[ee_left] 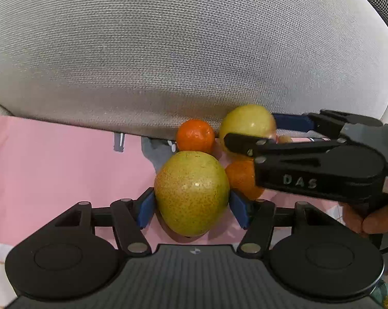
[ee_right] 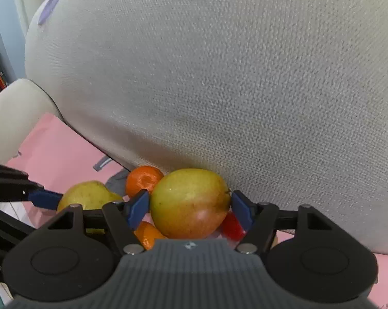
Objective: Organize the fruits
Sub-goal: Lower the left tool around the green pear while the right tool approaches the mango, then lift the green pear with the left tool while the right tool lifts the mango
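A speckled green pear (ee_left: 191, 191) sits on the pink mat (ee_left: 65, 167), and my left gripper (ee_left: 191, 206) is shut on it with both blue pads against its sides. The pear also shows in the right wrist view (ee_right: 88, 195). My right gripper (ee_right: 190, 208) is shut on a yellow-red apple (ee_right: 190, 203), which shows in the left wrist view (ee_left: 246, 125). Two oranges lie between: one (ee_left: 195, 135) against the cushion, one (ee_left: 242, 179) partly hidden behind my right gripper. A red fruit (ee_right: 232, 226) peeks from under the apple.
A large grey fabric cushion (ee_left: 194, 51) rises directly behind the fruits and fills the upper view. A cream armrest (ee_right: 13, 118) stands at the left. The pink mat stretches to the left of the fruits.
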Demonstrator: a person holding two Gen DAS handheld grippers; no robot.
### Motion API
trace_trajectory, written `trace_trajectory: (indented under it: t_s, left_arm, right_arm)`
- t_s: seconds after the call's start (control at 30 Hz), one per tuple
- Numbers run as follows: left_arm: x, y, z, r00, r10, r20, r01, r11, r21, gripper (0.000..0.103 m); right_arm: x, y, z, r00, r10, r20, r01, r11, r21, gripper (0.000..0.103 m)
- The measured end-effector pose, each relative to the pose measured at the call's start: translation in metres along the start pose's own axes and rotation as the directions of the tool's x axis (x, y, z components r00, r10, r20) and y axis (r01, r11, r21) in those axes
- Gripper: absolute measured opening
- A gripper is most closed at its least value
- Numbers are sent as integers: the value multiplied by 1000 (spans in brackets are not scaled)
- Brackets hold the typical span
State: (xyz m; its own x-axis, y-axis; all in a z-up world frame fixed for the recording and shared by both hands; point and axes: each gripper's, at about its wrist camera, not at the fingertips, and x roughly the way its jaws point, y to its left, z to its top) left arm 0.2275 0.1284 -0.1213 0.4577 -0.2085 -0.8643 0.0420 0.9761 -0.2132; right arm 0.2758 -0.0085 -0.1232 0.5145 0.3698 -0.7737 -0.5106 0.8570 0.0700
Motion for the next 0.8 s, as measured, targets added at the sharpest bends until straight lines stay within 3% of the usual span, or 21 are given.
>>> trace_trajectory:
  t_s: [0.4,0.8]
  left_arm:
    - [-44,4,-10,997,22,68,-17,997,-78,70]
    - [-95,-37,-22,990,30,139,-25,999,-40,70]
  right_arm:
    - [-50,10,7,997,-12,75,13,1000,-22,67]
    - [-129,24,-13,990,-29,135,33,999,-31,67]
